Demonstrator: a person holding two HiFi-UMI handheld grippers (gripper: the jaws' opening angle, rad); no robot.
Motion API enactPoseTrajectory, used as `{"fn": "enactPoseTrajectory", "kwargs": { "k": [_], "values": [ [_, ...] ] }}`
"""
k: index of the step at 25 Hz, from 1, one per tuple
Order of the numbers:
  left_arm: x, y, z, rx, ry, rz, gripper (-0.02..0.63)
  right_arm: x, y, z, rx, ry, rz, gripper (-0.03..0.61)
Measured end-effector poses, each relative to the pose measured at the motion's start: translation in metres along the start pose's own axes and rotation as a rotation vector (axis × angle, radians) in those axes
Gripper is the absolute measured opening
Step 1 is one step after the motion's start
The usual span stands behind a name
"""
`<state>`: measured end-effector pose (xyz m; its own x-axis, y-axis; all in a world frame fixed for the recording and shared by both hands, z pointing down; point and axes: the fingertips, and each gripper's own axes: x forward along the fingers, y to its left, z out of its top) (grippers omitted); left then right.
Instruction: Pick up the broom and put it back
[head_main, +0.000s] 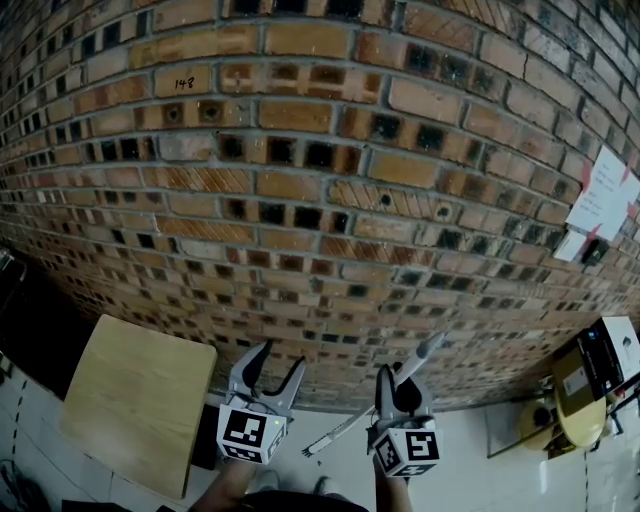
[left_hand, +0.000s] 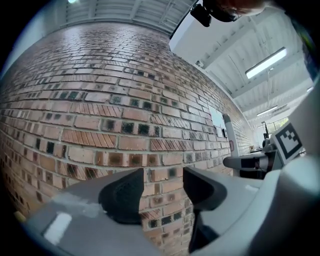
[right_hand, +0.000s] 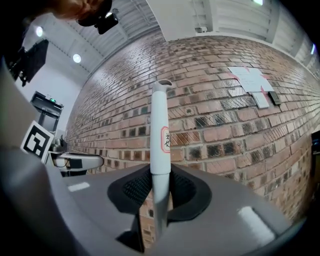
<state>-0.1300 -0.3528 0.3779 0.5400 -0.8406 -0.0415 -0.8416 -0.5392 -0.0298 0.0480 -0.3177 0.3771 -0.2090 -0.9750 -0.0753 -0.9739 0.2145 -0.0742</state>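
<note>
Between the pads of the right gripper (head_main: 392, 385): broom (head_main: 425, 352), one, with a pale, slim handle. The jaws are closed tight on the handle partway along, with both pads pressing on it. In the right gripper view the handle stands upright through the jaws, capped tip uppermost, with a red-bordered label (right_hand: 165, 139) just above the grip. In the head view the long axis runs diagonally, the upper end toward the brick wall (head_main: 300, 180) at upper right and the lower end down-left over the pale floor. The brush end cannot be made out.

Left gripper (head_main: 272, 368): just beside the right one, jaws apart, only brickwork seen between them.

Surroundings: wooden table (head_main: 140, 400) at lower left; paper sheets (head_main: 605, 195) fixed to the wall at right; a yellow stool (head_main: 570, 415) below them.
</note>
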Motion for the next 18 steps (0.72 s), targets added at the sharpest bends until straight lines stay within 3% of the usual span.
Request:
{"fn": "enactPoseTrajectory", "kwargs": {
  "k": [18],
  "values": [
    [0.075, -0.098, -0.055, -0.029, 0.104, -0.241, 0.247, -0.041, -0.105, -0.071, 0.043, 0.115, -0.130, 0.086]
  ]
}}
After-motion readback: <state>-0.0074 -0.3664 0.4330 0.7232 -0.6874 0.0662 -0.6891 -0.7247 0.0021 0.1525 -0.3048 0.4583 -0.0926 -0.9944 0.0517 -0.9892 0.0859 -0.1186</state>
